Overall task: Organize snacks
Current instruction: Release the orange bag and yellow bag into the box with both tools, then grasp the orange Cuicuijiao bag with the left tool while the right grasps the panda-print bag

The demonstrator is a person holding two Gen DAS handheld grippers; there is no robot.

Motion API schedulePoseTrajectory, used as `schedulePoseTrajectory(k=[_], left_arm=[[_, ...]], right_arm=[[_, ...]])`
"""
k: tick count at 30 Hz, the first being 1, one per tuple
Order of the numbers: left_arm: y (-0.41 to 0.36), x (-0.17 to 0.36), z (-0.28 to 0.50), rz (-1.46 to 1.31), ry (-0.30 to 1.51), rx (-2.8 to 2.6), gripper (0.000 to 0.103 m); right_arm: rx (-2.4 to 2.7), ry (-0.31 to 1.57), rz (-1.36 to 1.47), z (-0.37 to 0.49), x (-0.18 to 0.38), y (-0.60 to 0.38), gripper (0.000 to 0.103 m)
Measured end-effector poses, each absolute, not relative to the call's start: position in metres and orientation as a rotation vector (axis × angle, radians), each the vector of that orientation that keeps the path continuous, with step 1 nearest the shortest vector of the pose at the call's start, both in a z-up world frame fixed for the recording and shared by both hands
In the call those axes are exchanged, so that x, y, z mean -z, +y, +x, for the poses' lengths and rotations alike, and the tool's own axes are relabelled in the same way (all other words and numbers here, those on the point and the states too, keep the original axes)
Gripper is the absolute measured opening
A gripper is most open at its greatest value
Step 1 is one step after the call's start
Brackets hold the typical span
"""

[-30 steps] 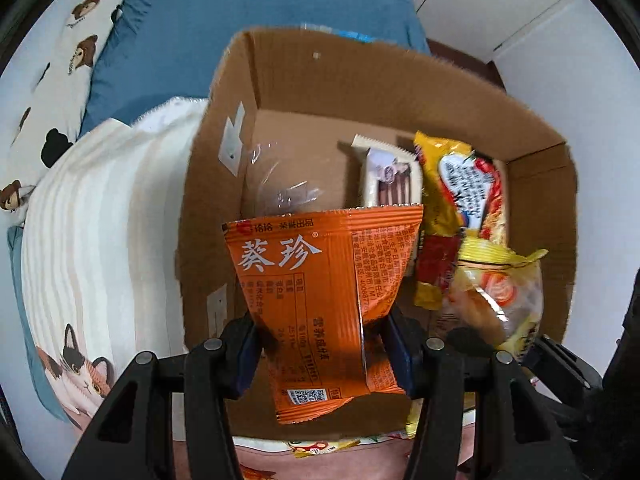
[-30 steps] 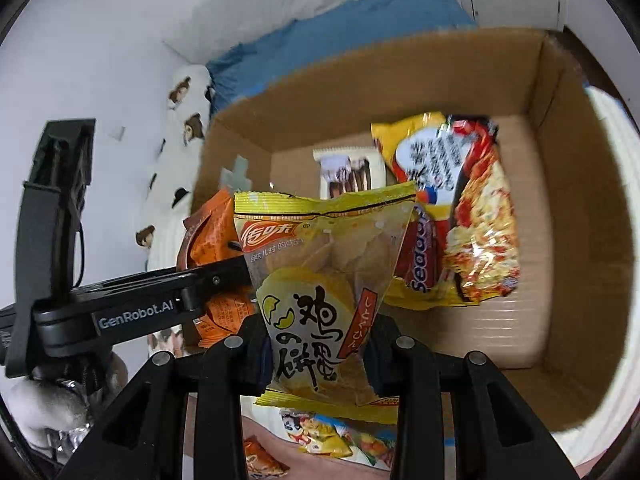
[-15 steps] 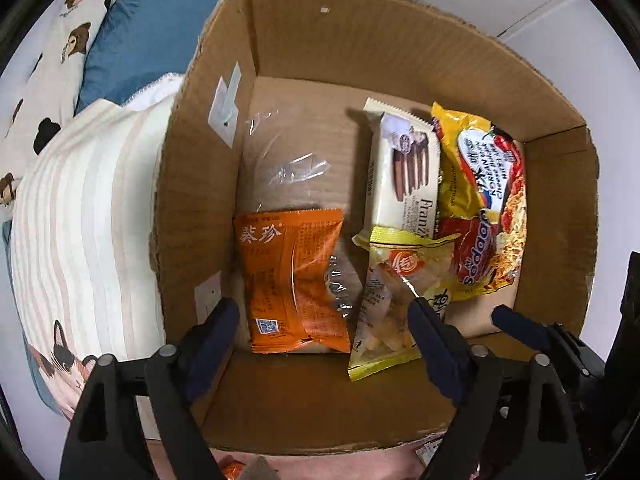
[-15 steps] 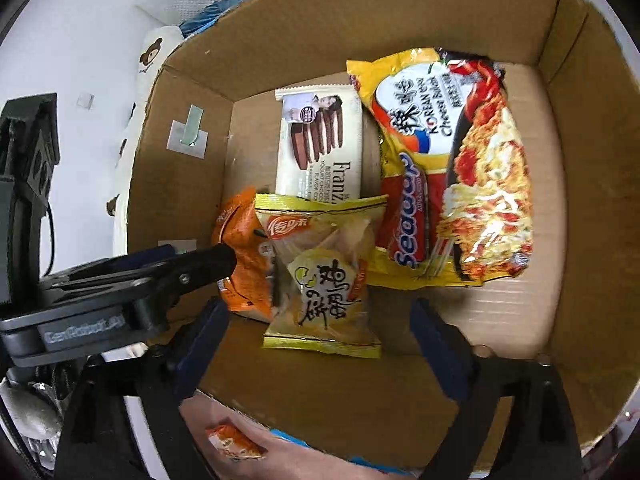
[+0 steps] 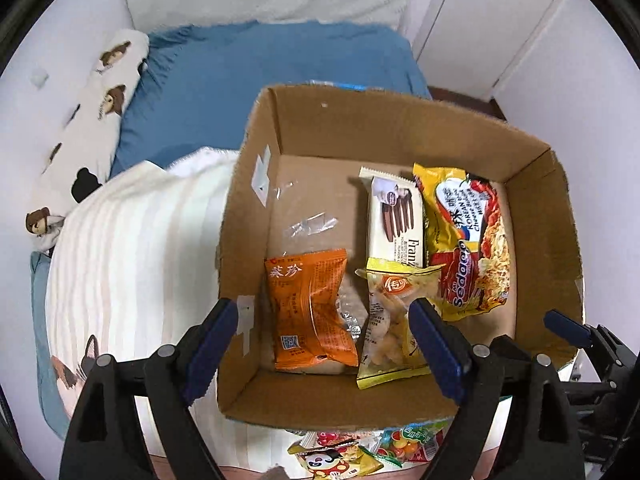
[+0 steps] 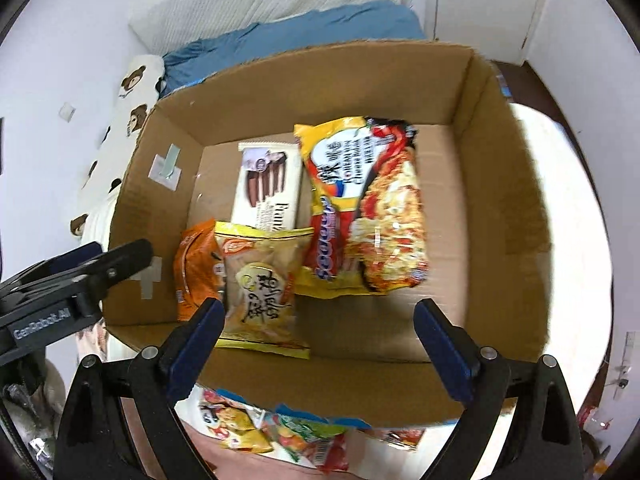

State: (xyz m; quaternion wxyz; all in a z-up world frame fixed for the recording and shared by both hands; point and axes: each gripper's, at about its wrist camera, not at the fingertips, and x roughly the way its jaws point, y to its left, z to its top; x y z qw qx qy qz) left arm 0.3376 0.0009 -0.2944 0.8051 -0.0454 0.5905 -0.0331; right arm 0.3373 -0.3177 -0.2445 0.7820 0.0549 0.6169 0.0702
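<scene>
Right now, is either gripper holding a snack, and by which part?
Nothing is held. The left gripper and right gripper are both open above the cardboard box; the orange packet and yellow packet lie inside.

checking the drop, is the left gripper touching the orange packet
Apart. In the left wrist view the left gripper is open, its fingers clear of the orange packet lying in the box.

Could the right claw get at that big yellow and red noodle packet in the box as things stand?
Probably yes. The right claw is open and empty above the open-topped cardboard box, and the noodle packet lies flat on top with nothing over it. Only the crisps bag sits close beside it.
</scene>
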Motion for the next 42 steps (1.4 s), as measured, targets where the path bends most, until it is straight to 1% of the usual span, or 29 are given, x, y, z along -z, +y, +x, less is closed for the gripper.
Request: schedulePoseTrajectory(k=[7,17,25,29,33,35,40,42], left_arm=[[-0.003,0.276,0.31,-0.075,1.174,0.044,0.087],[-0.013,0.235,0.261,-0.03,1.037,0.036,0.087],[-0.01,0.196,0.218,-0.08,0.968,0.052,0.087],[-0.002,0.19,0.189,-0.113,0.959,0.041,0.087],[0.02,0.214,0.153,-0.18,1.025,0.003,0.087],[0.035,0.241,0.134,-0.216,1.091,-0.031,0.087],[0.082,0.336,0.084,-0.411,1.319,-0.117,0.087],[0.101,0.373,0.065,-0.54,1.385,-0.152,0.087]], right_arm=[[-0.13,1.27,0.12,0.317,0.229,-0.327,0.098],[-0.121,1.142,0.11,0.272,0.18,-0.333,0.098],[-0.142,1.04,0.127,0.226,0.135,-0.335,0.098],[-0.161,1.027,0.136,0.195,0.126,-0.336,0.099],[-0.197,1.099,0.177,0.164,0.147,-0.339,0.099],[-0.209,1.154,0.205,0.153,0.168,-0.341,0.099],[-0.238,1.29,0.256,0.14,0.225,-0.333,0.098],[-0.271,1.341,0.222,0.141,0.244,-0.315,0.091]])
